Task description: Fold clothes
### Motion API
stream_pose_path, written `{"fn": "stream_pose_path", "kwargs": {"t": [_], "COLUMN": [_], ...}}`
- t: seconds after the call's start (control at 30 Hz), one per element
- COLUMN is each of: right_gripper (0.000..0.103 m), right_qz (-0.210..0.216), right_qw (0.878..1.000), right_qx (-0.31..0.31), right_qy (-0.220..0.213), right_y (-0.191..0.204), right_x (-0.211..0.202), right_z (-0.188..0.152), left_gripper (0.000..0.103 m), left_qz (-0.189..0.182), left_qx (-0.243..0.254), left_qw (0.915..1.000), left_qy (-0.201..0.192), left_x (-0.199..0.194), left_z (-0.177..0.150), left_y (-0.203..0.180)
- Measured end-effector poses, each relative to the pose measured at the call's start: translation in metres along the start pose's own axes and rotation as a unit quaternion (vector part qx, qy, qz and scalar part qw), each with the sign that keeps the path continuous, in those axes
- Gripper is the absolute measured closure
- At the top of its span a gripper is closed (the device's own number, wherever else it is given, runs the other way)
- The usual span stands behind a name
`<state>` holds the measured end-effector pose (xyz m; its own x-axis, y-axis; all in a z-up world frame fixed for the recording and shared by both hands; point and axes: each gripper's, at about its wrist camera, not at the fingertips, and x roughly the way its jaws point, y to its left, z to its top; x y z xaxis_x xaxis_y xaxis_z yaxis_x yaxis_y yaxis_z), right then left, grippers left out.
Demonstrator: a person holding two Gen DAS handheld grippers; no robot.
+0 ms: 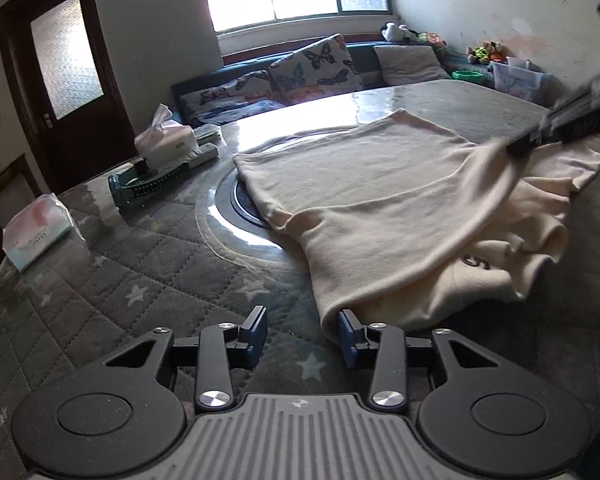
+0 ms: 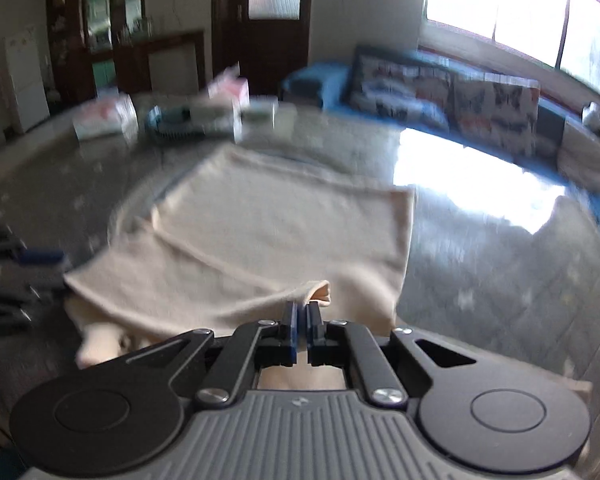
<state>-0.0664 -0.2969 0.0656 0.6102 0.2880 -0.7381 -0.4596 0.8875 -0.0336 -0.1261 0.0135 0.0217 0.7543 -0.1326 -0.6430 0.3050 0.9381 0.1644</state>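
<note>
The right hand-held gripper (image 2: 302, 314) has its jaws pinched together on a fold of the cream garment (image 2: 260, 232), lifting that edge so the cloth rises in a taut ridge toward it. The left hand-held gripper (image 1: 302, 334) stands with its jaws apart, low over the bench (image 1: 140, 280), with its right finger just beside the garment's near corner and nothing between the pads. The garment lies spread across the quilted bench cover, partly over a round inset in the top, one layer doubled over another with dark lettering peeking out underneath. It looks soft, light and limp: it will sag and crease wherever it is not held, so a hem or corner is the surest hold. Tissue packs (image 1: 40, 236) and a green tray (image 1: 148, 184) sit well apart, toward the far edge.
</note>
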Motion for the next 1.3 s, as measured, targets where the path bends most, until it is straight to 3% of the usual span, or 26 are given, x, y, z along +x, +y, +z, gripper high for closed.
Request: {"fn": "stream_pose_path", "kwargs": {"t": [0.3,0.6,0.8,1.0,1.3], "right_gripper": [0.094,0.094,0.094,0.093,0.077], "right_qz": [0.007,0.034,0.02,-0.074,-0.219], "right_qw": [0.999,0.999,0.998,0.989,0.95], "right_qx": [0.017,0.027,0.057,0.12,0.224], "right_qy": [-0.027,-0.007,-0.025,-0.034,-0.003], "right_y": [-0.013,-0.006,-0.022,-0.07,-0.149], "right_x": [-0.005,0.036,0.014,-0.024,-0.044], "right_z": [0.0,-0.005,-0.015,-0.047,-0.105], "left_gripper": [0.061,0.067,0.072,0.072,0.068], "left_qz": [-0.033,-0.051,-0.057,-0.051,-0.05], "left_qx": [0.024,-0.039,-0.041,-0.04,-0.035], "left_qw": [0.9989,0.9978,0.9975,0.9978,0.9981], "left_qy": [-0.024,-0.014,0.014,0.008,-0.01], "left_x": [-0.026,0.03,0.067,0.066,0.047], "left_z": [0.02,0.059,0.06,0.06,0.061], "left_y": [0.016,0.01,0.002,0.0,-0.005]}}
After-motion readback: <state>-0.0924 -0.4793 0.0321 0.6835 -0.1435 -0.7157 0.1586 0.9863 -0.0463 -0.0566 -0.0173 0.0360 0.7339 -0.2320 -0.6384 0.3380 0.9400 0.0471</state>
